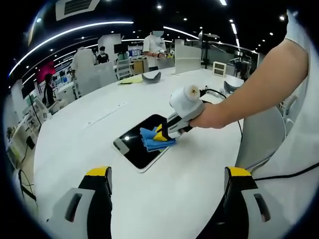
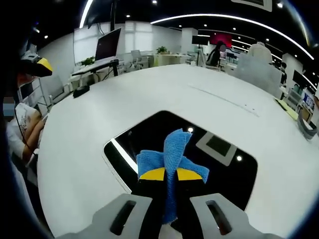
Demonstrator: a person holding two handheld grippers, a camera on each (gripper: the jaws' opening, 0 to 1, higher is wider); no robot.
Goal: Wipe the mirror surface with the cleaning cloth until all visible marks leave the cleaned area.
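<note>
In the left gripper view, the left gripper (image 1: 167, 186) hangs above the white surface (image 1: 79, 144) with its jaws wide apart and nothing between them. Ahead of it the mirror (image 1: 135, 149) lies flat, a dark rounded rectangle whose long axis runs from near-left to far-right in this view. The right gripper (image 1: 164, 134), held in a hand (image 1: 212, 117), comes in from the right and presses the blue cloth (image 1: 152, 141) onto the mirror's right half.

In the right gripper view, the mirror (image 2: 149, 134) lies just ahead of the jaws, its long axis slanting from left to lower right, ceiling lights reflected in it. The right gripper (image 2: 170, 174) has its jaws clamped on the cloth (image 2: 172, 152), which bunches up on the mirror's near edge, one fold standing up. A monitor (image 2: 108, 44) stands well beyond the mirror, far left.
</note>
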